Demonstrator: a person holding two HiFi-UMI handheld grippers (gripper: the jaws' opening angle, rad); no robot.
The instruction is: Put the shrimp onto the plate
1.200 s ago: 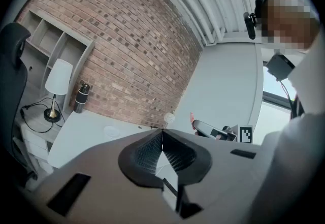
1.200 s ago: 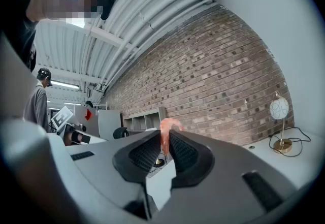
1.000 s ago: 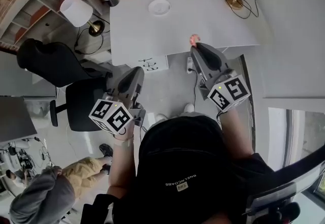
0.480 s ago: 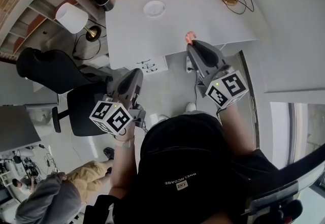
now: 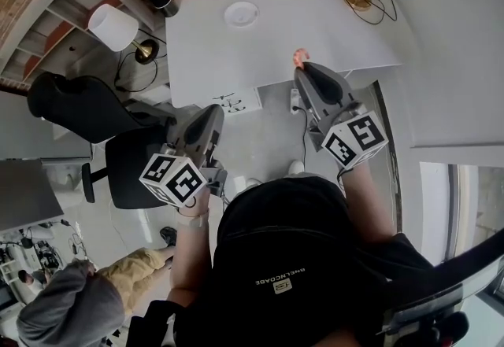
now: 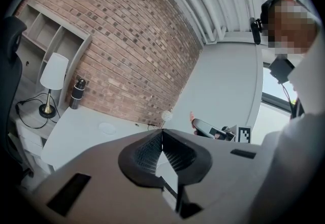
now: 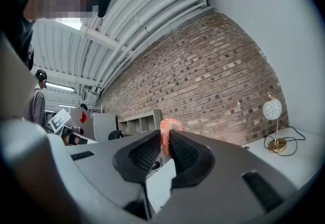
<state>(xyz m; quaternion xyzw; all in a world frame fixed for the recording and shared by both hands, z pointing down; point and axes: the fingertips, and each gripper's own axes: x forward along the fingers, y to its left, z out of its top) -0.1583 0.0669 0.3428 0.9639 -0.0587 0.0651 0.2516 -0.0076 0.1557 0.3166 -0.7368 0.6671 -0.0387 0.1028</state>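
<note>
— Where is the shrimp (image 7: 169, 127)?
— It is pinched between the jaws of the right tongs (image 7: 166, 141), which close on it. From the head view it is over the near edge of the white surface (image 5: 331, 23). The plate (image 5: 241, 14) lies well apart, farther back.
— And the left tongs (image 6: 162, 134)?
— Fully closed, holding nothing, short of the surface.

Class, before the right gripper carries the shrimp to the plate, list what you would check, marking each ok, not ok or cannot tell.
1. Shrimp clamped in right gripper: ok.
2. Shrimp over plate: not ok, it hangs at the near edge of the table.
3. Plate bare: ok.
4. Left gripper out of the way, shut, empty: ok.
5. Grip firm enough: cannot tell.
</note>
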